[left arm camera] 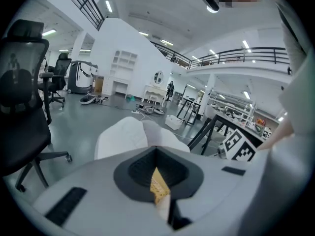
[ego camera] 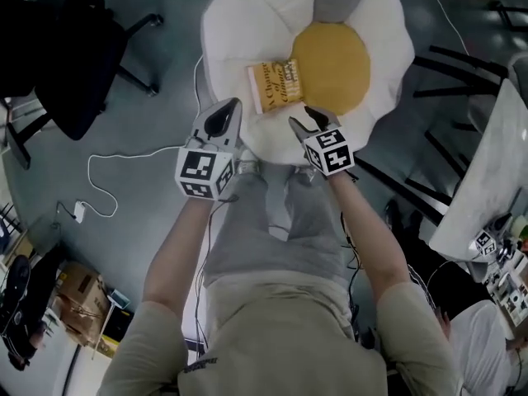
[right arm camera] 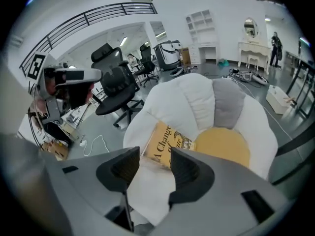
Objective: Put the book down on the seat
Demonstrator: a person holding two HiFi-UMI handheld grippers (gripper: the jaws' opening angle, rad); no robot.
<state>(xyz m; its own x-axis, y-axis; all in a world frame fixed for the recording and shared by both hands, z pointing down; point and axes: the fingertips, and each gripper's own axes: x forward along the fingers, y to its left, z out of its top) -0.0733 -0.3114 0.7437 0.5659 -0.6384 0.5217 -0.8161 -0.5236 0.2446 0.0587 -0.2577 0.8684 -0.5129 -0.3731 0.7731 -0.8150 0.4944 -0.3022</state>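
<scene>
Book (ego camera: 275, 85) is already lying flat on the seat (ego camera: 388, 48), cover up, on the white part w/ its far-right edge up against the yellow center. Nothing is gripping it afaict.

Right gripper (ego camera: 309, 122): jaws clearly apart and empty. In the right gripper view the book (right arm camera: 167, 145) sits just past the tips and a bit to the left, on the cushion (right arm camera: 197, 102).

Left gripper (ego camera: 224, 115): jaws look closed together. In the left gripper view (left arm camera: 158, 181) there's only a thin slit w/ a yellowish sliver in it, and I can't tell what that is. From the head view its tip is beside the book's near-left corner, not touching.

So the book lies ahead of and between the two tips, about equally near both. It looks nearly square from above and slightly skewed, so I can't call the long axis.

Imo the job's basically done. Next move is prob just backing both hands away w/o nudging the near edge, since the cushion's soft and the book could slide toward the front.
</scene>
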